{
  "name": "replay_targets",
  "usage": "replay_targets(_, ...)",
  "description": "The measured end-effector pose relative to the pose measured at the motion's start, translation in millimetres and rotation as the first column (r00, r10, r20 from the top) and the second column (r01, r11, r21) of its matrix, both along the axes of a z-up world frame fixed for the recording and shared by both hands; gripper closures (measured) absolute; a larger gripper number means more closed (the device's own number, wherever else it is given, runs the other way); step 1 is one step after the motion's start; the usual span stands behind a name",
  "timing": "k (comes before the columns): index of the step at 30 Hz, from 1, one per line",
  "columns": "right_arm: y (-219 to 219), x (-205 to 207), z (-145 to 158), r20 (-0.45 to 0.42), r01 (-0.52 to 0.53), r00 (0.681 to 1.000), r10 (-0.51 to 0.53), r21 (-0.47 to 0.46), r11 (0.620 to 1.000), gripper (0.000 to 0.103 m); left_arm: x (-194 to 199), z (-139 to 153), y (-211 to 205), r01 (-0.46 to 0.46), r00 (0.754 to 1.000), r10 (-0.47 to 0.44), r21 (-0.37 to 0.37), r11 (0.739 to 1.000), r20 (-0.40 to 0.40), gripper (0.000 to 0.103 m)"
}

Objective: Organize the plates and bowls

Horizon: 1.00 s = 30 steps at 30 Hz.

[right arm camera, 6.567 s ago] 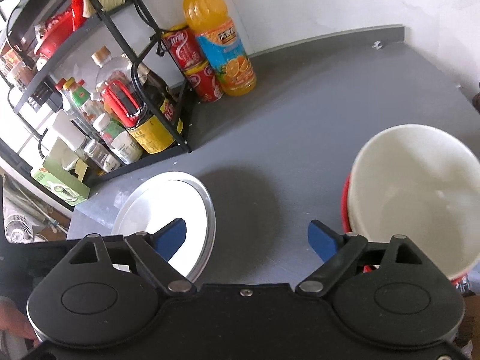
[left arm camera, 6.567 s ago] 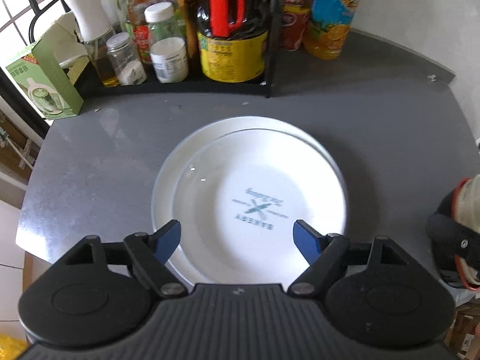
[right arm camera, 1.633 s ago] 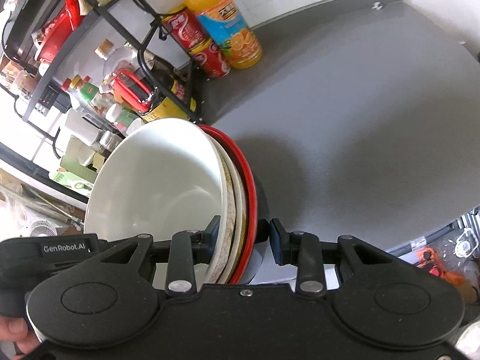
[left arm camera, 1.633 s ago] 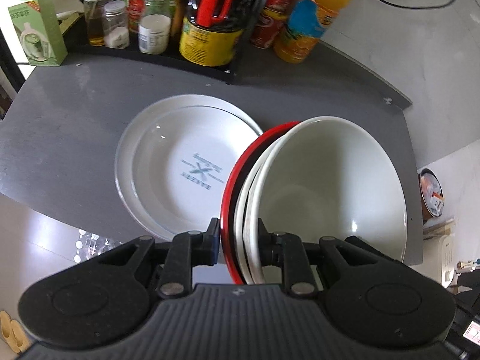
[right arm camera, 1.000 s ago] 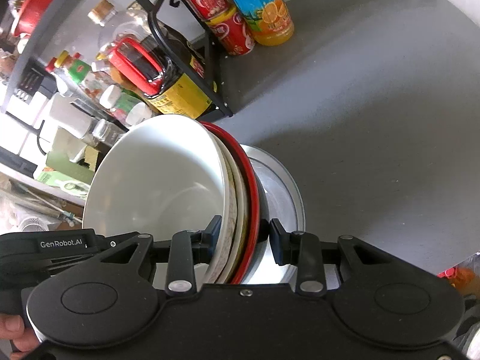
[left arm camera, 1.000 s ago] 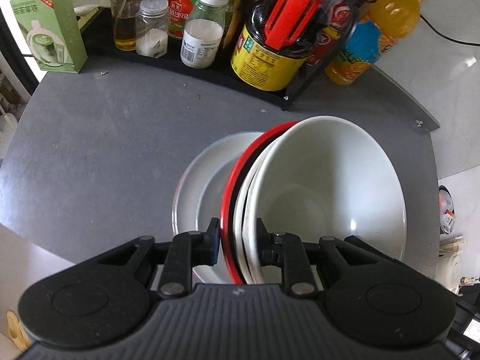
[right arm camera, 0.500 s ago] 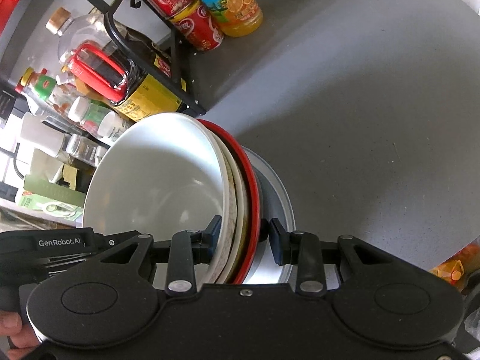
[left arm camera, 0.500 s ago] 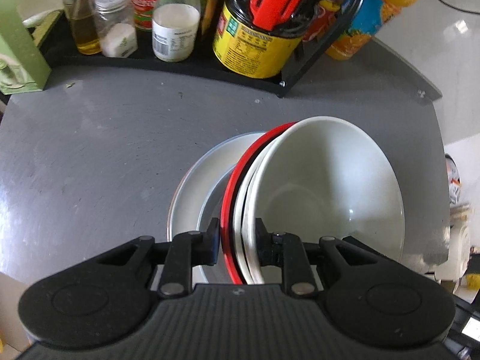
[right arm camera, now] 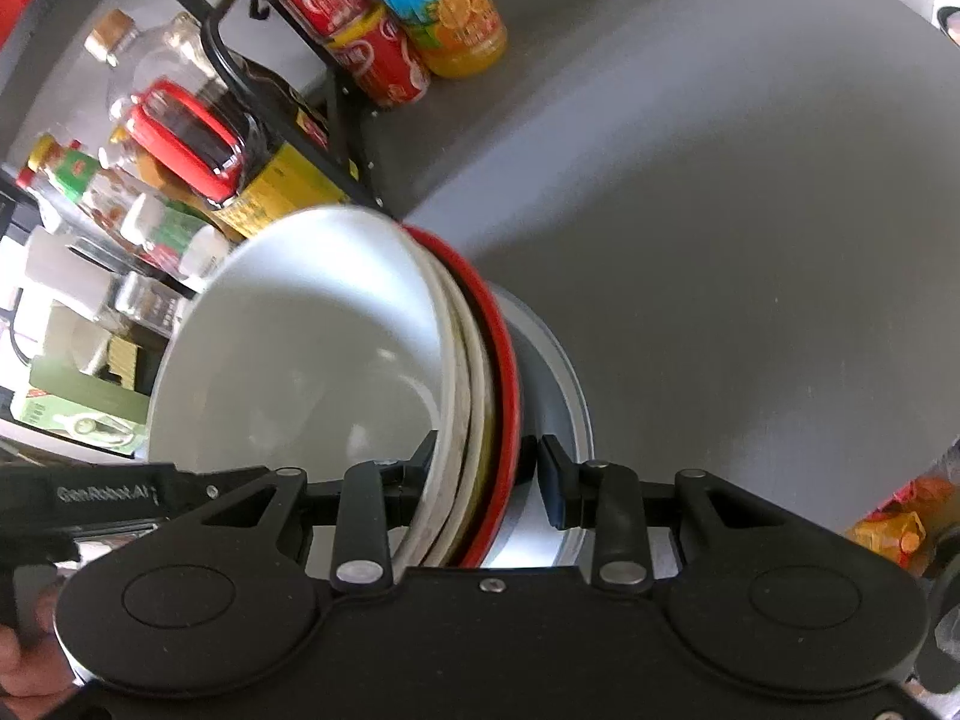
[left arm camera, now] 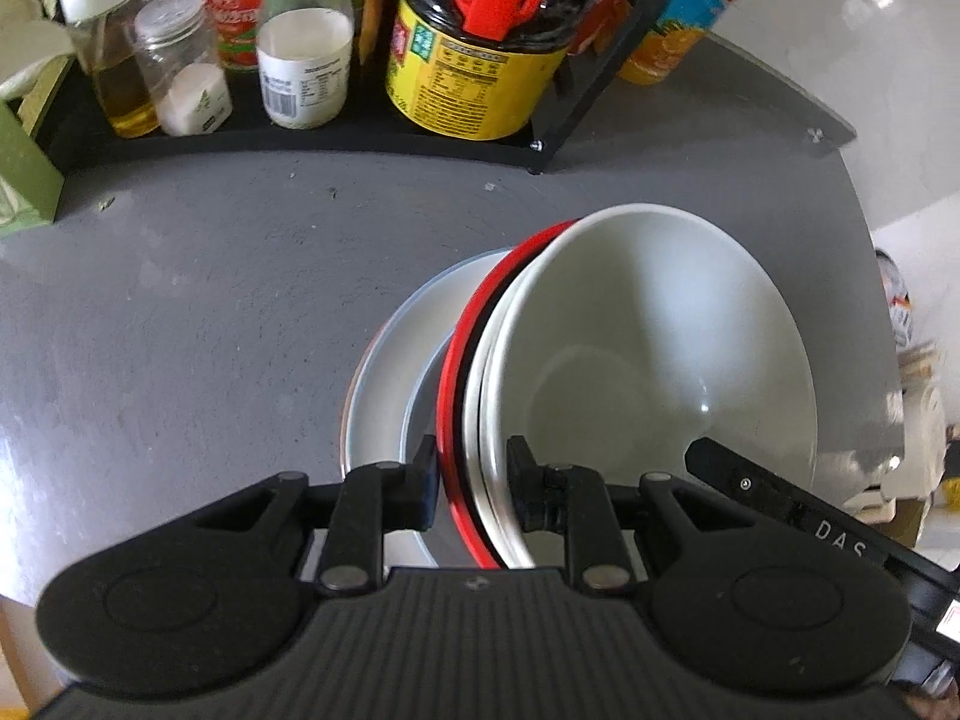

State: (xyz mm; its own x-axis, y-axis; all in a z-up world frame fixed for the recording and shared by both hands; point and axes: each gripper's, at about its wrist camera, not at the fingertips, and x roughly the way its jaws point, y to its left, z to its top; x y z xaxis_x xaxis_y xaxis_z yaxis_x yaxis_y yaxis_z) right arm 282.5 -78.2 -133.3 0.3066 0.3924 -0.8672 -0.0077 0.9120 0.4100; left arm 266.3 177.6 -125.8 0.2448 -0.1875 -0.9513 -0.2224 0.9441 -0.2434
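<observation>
While both claws pinch opposite rims of the same nested bowl stack (left arm camera: pixel 648 360), the stack hangs tilted over the white plates (left arm camera: pixel 384 372) on the grey surface (left arm camera: pixel 180 300).

Left claw (left arm camera: pixel 471 480): narrow, jaws clamped across the stacked rims. One finger sits outside the red outer bowl (left arm camera: pixel 450 384), the other inside the white inner bowl.

Right claw (right arm camera: pixel 483 480): narrow too. Its left finger presses the white bowl's inner wall; its right finger stands just off the red rim (right arm camera: pixel 507 372) with a thin gap showing, so contact on that side is unclear.

Stack makeup: white bowl innermost, at least one more cream-white rim between it and the red one.

Plates: lie flat on the surface, mostly hidden behind the bowls, only the left arc shows in the left wrist view and the right arc (right arm camera: pixel 570 396) in the right wrist view. Whether the bowl stack touches them, can't tell.

Background: black wire rack (left arm camera: pixel 576 102) at the far edge with a yellow-labelled dark jug with red handle (left arm camera: pixel 474 72), spice jars (left arm camera: pixel 306 60), an oil bottle (left arm camera: pixel 120 78). Orange drink bottle (right arm camera: pixel 444 6) and red cans (right arm camera: pixel 360 42) stand beside the rack. Green box (left arm camera: pixel 24 180) at the left.
</observation>
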Motion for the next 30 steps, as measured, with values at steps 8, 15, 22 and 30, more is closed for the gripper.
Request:
replay_targets(8, -3, -11, 11, 0.015, 0.033, 0.999, -0.034, 0.015, 0.999, 0.062, -3, -1, -9, 0.071, 0.997, -0.071, 0.043, 0.997, -0.002, 0.079)
replay_targets(15, -16, -27, 38, 0.074, 0.038, 0.996, -0.043, 0.064, 0.997, 0.041, -12, 5, -7, 0.044, 0.999, -0.045, 0.046, 0.998, 0.016, 0.057)
replay_targets(22, -37, -57, 62, 0.128, 0.031, 0.991, -0.039, 0.065, 0.997, 0.020, -33, 33, -12, -0.020, 0.996, 0.015, 0.057, 0.998, 0.090, 0.025)
replay_targets(30, -70, -103, 82, 0.173, 0.029, 0.984, -0.038, 0.056, 0.998, 0.007, -79, 60, -31, -0.046, 0.990, 0.034, 0.082, 0.996, 0.139, 0.016)
